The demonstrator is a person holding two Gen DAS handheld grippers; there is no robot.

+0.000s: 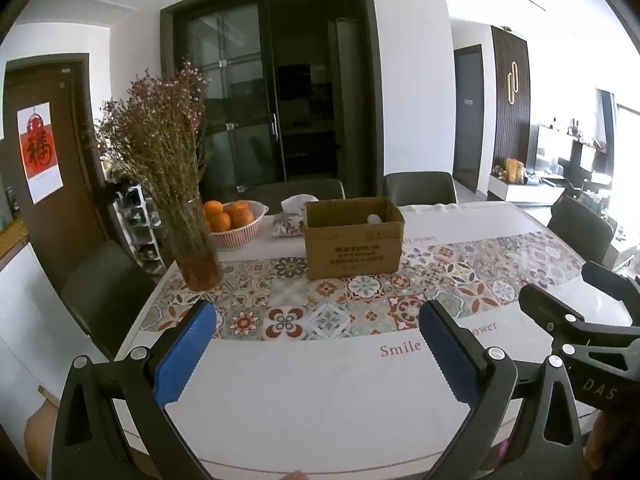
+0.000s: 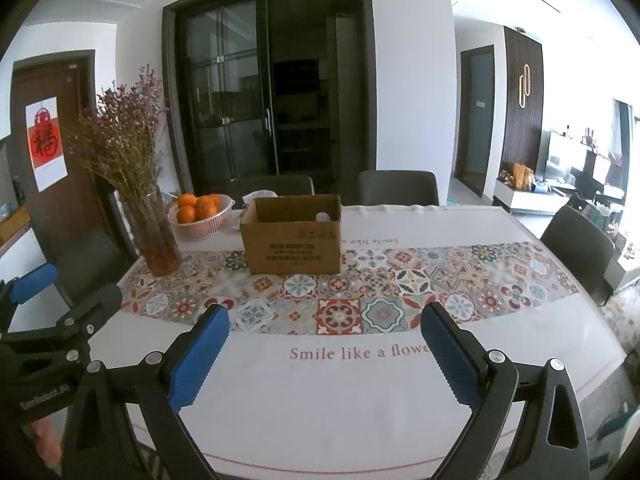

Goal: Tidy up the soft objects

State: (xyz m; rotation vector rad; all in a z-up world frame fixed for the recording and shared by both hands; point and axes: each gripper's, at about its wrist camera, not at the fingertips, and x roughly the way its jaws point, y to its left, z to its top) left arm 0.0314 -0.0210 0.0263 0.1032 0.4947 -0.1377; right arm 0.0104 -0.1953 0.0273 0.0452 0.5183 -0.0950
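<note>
An open cardboard box [image 1: 353, 238] stands on the patterned table runner at the far middle of the table; it also shows in the right wrist view [image 2: 294, 236]. A small white round thing [image 1: 374, 219] lies inside it, also seen in the right wrist view [image 2: 322, 216]. My left gripper [image 1: 318, 314] is open and empty, over the near white part of the tablecloth. My right gripper [image 2: 325, 318] is open and empty too, beside it on the right; it shows in the left wrist view [image 1: 560, 288]. The left gripper shows at the right wrist view's left edge [image 2: 60, 292].
A glass vase of dried flowers [image 1: 192, 240] stands at the far left, next to a basket of oranges [image 1: 236, 220]. A soft tissue pack [image 1: 290, 216] lies behind the box. Dark chairs [image 1: 420, 188] surround the table [image 1: 320, 400].
</note>
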